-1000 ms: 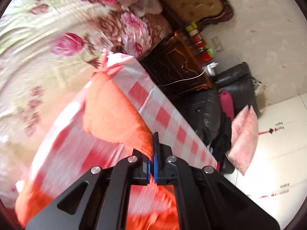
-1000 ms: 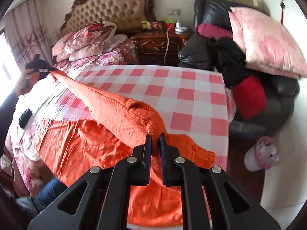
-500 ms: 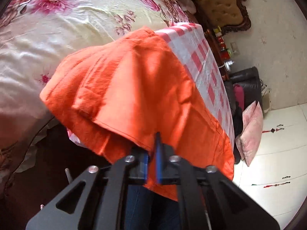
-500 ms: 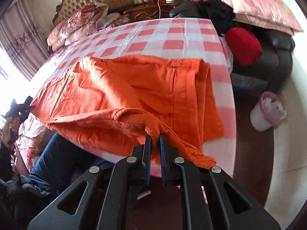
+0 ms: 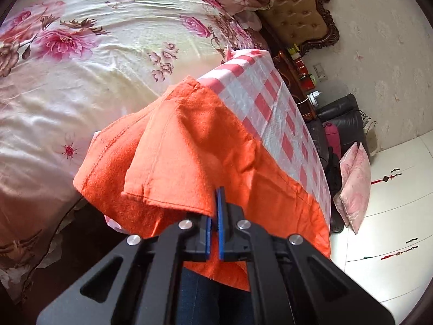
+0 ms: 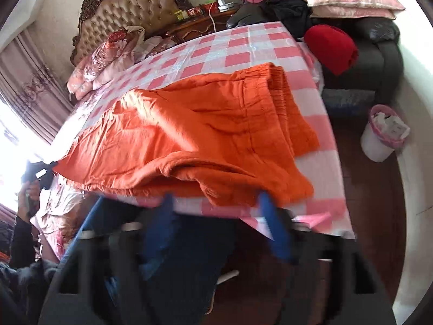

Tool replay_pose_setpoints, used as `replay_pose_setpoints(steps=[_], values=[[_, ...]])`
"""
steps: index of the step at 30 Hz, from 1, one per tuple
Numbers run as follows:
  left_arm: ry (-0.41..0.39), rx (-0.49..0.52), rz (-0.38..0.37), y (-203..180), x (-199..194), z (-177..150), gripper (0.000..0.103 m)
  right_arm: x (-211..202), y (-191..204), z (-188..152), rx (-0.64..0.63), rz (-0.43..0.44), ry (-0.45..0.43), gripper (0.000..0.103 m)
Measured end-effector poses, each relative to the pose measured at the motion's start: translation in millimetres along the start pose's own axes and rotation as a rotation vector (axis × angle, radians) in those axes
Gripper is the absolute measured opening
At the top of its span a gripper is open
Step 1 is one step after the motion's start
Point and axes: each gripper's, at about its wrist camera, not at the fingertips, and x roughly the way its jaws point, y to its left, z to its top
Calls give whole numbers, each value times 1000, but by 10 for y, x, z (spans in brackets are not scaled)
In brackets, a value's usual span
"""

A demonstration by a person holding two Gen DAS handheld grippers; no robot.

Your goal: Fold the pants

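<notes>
The right gripper [image 6: 215,203] is hanging at the near edge of the table [image 6: 322,168], its blue fingers [image 6: 266,208] blurred and spread wide, having just been opening; the hem of the orange pants [image 6: 194,132] is sitting between them, with neither pad pressing on it. The pants are lying folded over on the pink-and-white checked cloth, a thick rumpled fold drooping over the near edge. Far left, a hand [image 6: 28,192] is holding the left gripper [image 6: 40,172] at the garment's other corner; whether it is pinching cloth is too small to tell. A tufted headboard [image 6: 130,8] is standing behind, a red cushion [image 6: 330,46] is resting on the dark sofa, and a white bin [image 6: 381,132] is sitting on the floor.
</notes>
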Motion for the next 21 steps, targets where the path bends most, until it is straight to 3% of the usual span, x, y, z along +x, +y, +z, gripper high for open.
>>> replay_pose_setpoints(steps=[1,8,10,13,18,19,20,21], values=[[1,-2,5,22,11,4,3,-50,-12,-44,2,-27,-8,80],[16,-11,12,59,71,-61,3,-193,-435,-100,224,-20,-15,80],[15,-18,7,72,60,-62,3,-144,-576,-114,358,48,16,80],[14,-19,2,76,42,-69,3,-35,-764,-189,596,247,7,81],[23,-11,-5,55,70,-49,2,285,-843,-190,826,322,7,81],[26,-8,-7,48,74,-36,2,333,-837,-164,844,337,2,71],[25,-6,-9,37,72,-33,2,359,-808,-117,847,334,-9,41],[25,-5,-11,30,65,-23,2,362,-778,-71,839,319,-14,28]])
